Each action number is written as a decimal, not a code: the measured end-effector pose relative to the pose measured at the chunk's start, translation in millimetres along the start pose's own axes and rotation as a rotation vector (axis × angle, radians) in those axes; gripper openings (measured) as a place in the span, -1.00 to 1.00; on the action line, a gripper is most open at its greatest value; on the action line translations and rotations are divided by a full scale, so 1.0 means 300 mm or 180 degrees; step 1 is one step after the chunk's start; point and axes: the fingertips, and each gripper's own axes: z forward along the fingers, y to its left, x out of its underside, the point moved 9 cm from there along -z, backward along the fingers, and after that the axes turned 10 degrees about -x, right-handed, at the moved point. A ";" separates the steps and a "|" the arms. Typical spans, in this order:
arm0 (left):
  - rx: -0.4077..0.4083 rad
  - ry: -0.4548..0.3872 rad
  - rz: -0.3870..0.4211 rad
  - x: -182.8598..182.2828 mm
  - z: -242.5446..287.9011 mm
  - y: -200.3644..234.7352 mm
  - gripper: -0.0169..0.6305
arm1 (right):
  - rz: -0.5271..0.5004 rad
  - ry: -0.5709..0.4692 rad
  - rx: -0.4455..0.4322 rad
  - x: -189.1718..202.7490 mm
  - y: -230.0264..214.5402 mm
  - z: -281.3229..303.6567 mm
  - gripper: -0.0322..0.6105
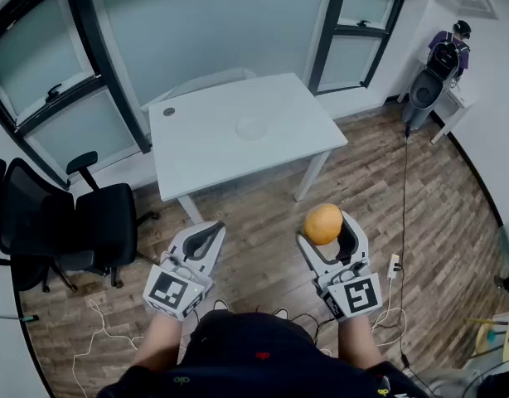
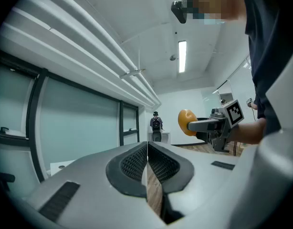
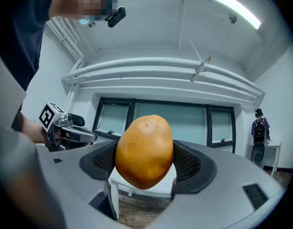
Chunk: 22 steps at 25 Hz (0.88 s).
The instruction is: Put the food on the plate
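Potato (image 3: 144, 151) is pinched in the right claw (image 1: 325, 232) over the wood floor (image 1: 263, 235), well apart from the plate (image 1: 251, 127) on the white surface (image 1: 196, 152); the left claw (image 2: 147, 162) is pressed together, empty. Its rounded skin could slip from the 2 pads (image 3: 187, 163) during the carry.

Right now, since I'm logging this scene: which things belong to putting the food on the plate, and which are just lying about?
Job: orange-brown food, held by the right gripper; clear plate on the white table.
Lying about: black office chair; cables on the floor; left gripper, shut and empty.
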 end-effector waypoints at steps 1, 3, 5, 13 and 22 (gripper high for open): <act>0.0000 -0.0001 0.0000 -0.001 -0.001 -0.003 -0.88 | 0.0006 0.0007 -0.0006 0.005 -0.002 -0.002 0.24; 0.0000 -0.0002 -0.0002 -0.002 -0.001 -0.009 -0.88 | 0.0016 0.0025 -0.0008 0.011 -0.005 -0.006 0.24; 0.0000 0.0003 -0.0004 -0.001 0.000 -0.013 -0.88 | 0.0035 0.0018 -0.0006 0.006 -0.007 -0.003 0.24; 0.0014 0.0024 -0.0030 0.009 -0.012 -0.015 -0.88 | 0.0030 0.0068 -0.0048 0.016 0.011 0.001 0.24; 0.0151 0.0031 -0.0094 0.058 -0.036 0.085 -0.88 | -0.0005 0.0240 -0.0004 0.038 0.081 0.095 0.24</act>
